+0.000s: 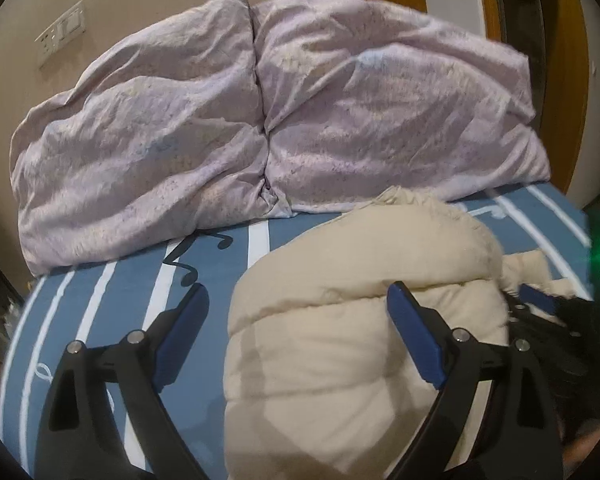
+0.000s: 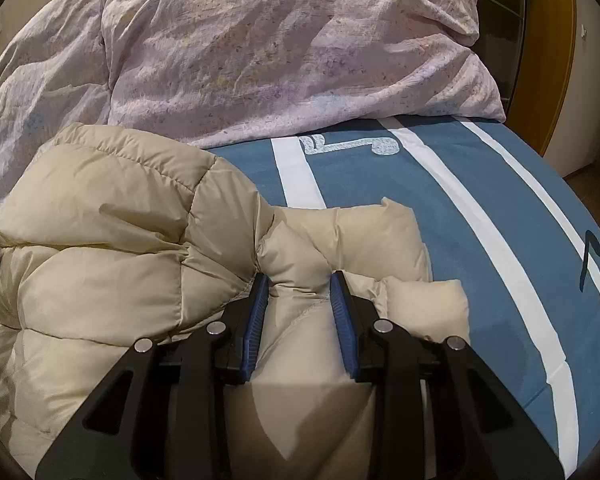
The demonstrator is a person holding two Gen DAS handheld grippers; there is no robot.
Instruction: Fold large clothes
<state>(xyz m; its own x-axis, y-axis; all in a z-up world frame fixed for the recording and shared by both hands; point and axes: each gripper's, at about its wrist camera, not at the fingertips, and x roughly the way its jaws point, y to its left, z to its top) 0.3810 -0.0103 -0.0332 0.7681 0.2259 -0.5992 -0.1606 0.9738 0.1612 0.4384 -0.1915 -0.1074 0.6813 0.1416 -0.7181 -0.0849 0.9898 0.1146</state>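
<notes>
Right tongs (image 2: 299, 280) pinch the puffy jacket (image 2: 112, 240); left tongs (image 1: 298, 300), seen spread, hold nothing.

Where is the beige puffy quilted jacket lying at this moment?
The beige puffy quilted jacket lies on the blue white-striped bedsheet, just in front of the crumpled lilac pillows; the right gripper pinches its fold.

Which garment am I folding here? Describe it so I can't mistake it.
On the blue bed sheet with white stripes, in front of the two lilac pillows, lies a cream quilted puffer jacket. It alone is beige and puffy, pinched in the right gripper.
</notes>
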